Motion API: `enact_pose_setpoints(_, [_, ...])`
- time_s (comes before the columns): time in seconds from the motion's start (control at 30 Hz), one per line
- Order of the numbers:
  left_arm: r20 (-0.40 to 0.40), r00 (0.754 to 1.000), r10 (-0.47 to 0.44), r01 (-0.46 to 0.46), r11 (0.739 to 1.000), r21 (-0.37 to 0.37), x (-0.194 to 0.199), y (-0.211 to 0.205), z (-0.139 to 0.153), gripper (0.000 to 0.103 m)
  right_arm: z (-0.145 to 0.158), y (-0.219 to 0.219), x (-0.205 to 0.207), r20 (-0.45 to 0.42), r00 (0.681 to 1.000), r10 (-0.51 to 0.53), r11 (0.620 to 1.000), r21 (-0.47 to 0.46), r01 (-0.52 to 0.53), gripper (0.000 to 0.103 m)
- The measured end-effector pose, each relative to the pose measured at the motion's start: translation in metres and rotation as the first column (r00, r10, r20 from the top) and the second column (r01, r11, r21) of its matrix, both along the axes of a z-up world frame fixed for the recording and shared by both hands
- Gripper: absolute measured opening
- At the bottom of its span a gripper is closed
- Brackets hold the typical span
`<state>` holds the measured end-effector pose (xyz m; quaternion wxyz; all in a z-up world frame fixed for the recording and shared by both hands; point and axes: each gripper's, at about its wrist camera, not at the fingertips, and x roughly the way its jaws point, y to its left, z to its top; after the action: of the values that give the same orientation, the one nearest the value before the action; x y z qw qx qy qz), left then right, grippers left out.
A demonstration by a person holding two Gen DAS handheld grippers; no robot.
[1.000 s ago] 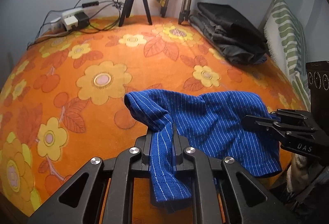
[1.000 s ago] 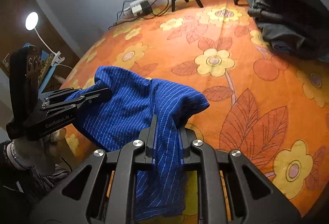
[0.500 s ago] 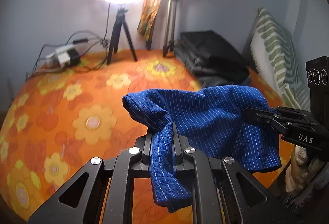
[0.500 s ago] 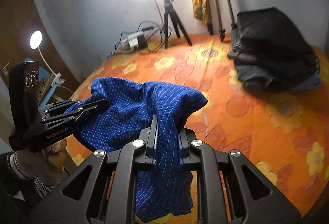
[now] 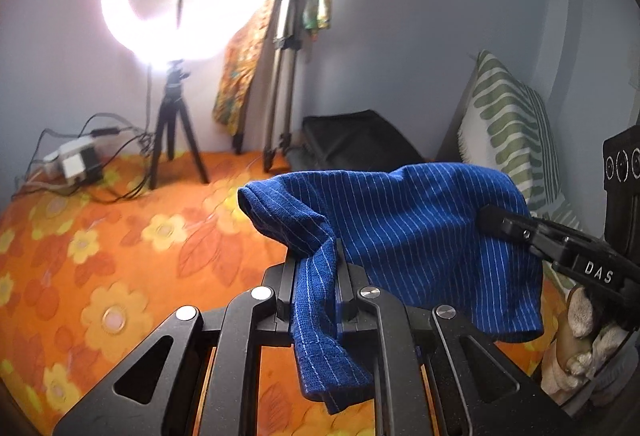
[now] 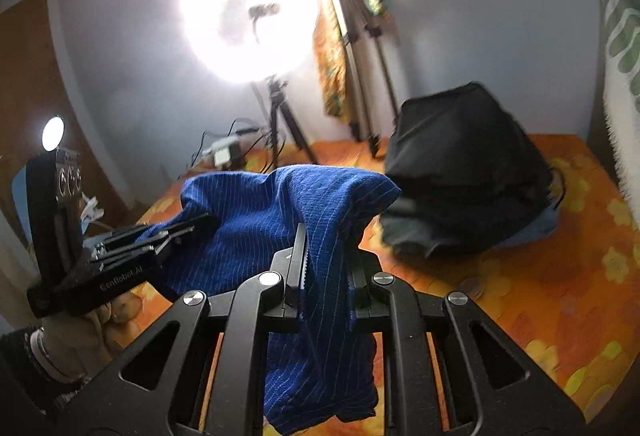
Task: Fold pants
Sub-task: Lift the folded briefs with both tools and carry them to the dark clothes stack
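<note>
The blue pinstriped pants (image 5: 404, 232) hang in the air above the orange flowered bed (image 5: 100, 260), stretched between both grippers. My left gripper (image 5: 314, 256) is shut on one corner of the pants, and cloth hangs down between its fingers. My right gripper (image 6: 324, 248) is shut on the other corner of the pants (image 6: 256, 212). The right gripper also shows at the right in the left wrist view (image 5: 492, 216), and the left gripper shows at the left in the right wrist view (image 6: 200, 224).
A pile of dark folded clothes (image 6: 468, 172) lies on the bed at the far right. A ring light on a tripod (image 5: 172, 0), a second tripod (image 5: 280, 76) and a power strip with cables (image 5: 72, 164) stand at the back. A green striped pillow (image 5: 508, 128) leans at the right.
Both grippers have lifted the pants up off the bed and tilted upward, so the ring light and wall have come into view. The grips on the cloth are unchanged.
</note>
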<state>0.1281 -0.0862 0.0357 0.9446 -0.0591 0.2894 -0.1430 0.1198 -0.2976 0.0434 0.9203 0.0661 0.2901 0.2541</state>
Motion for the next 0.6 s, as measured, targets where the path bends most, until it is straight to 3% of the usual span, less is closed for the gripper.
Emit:
enact_pose_setpoints(0.23, [0.055, 0.998, -0.032, 0.030, 0.999, 0.029, 0.035, -0.031, 0.018, 0.011, 0.022, -0.025, 0.026, 0.061, 0.996, -0.060, 0.998, -0.024, 0.062, 0.015])
enact_pose_setpoints(0.6, [0.087, 0.994, -0.062, 0.061, 0.998, 0.016, 0.113, -0.061, 0.028, 0.011, 0.040, -0.063, 0.108, 0.100, 0.990, -0.104, 0.990, -0.088, 0.113, 0.015])
